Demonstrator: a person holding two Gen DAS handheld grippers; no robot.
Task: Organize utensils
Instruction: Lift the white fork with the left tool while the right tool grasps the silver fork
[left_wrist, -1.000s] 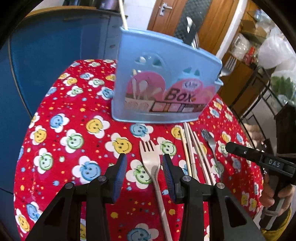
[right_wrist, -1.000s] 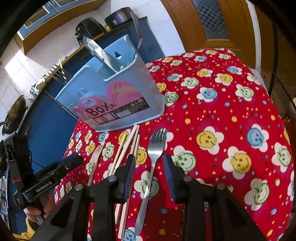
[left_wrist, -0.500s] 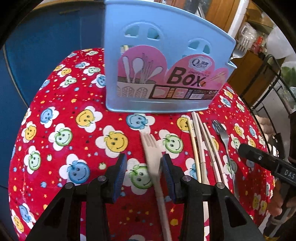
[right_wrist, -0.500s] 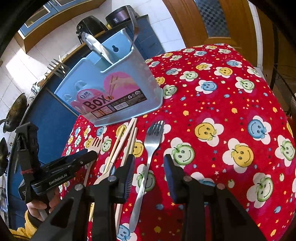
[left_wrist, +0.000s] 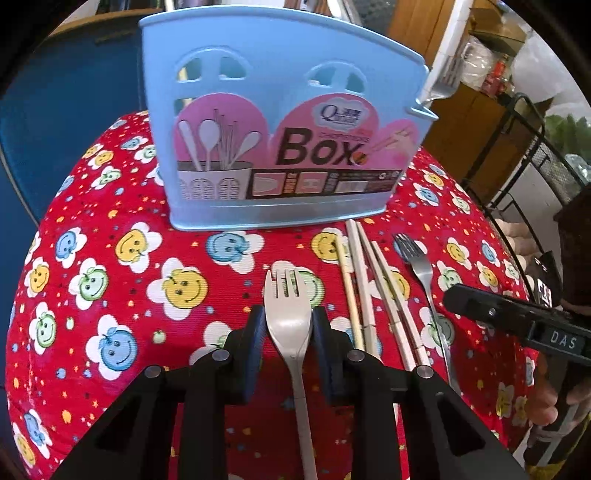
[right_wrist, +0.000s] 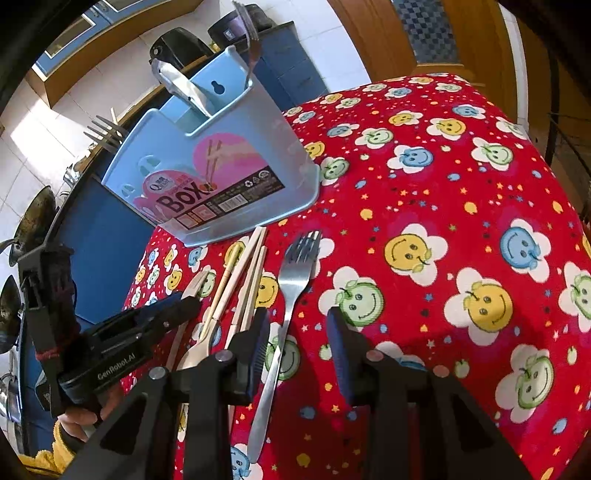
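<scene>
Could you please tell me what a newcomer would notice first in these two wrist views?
The red smiley-flower tablecloth fills both views, with the blue utensil box standing at its far side. Nearer, the left gripper straddles a beige plastic fork, and the right gripper straddles a metal fork beside chopsticks.

- Left gripper (left_wrist: 288, 332): low over the surface, pointing forward, jaws parted with a narrow gap on each side of what lies between them; pads not seen to touch.
- Right gripper (right_wrist: 295, 339): jaws wide apart, gripping nothing, tips held low.
- Left hand (right_wrist: 79, 419): wrapped around the gripper handle, yellow sleeve at the wrist.
- Right hand (left_wrist: 546, 402): fingers curled around its handle.
</scene>
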